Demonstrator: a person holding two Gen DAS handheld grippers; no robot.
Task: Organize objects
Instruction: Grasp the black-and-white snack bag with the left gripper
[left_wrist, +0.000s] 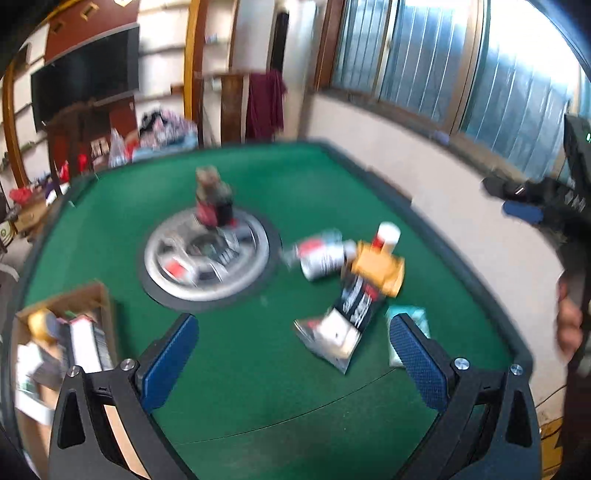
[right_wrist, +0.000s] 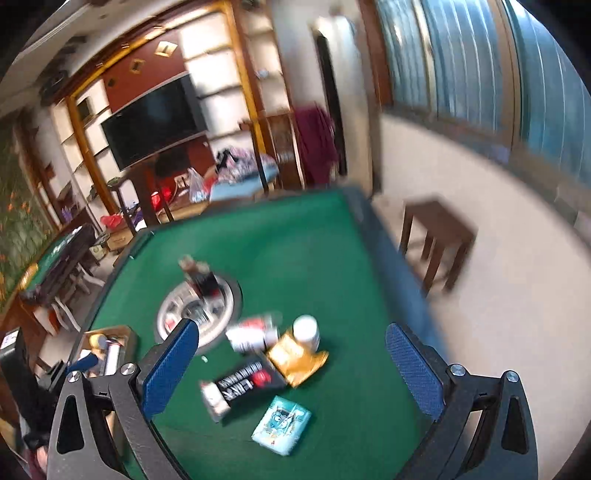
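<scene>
Snack packets (right_wrist: 258, 380) clustered beside round centre hub (left_wrist: 207, 258), cardboard box (left_wrist: 62, 332) apart.

A wall-mounted television (right_wrist: 155, 120) hangs far beyond the jaws, left; a brown wooden stool (right_wrist: 437, 242) stands beyond-right, off the table.

one green table (right_wrist: 314, 258), one cardboard box (left_wrist: 99, 295), one round centre hub (left_wrist: 207, 258), one yellow packet (right_wrist: 295, 360), one teal packet (right_wrist: 282, 424), one brown stool (right_wrist: 439, 236)
</scene>
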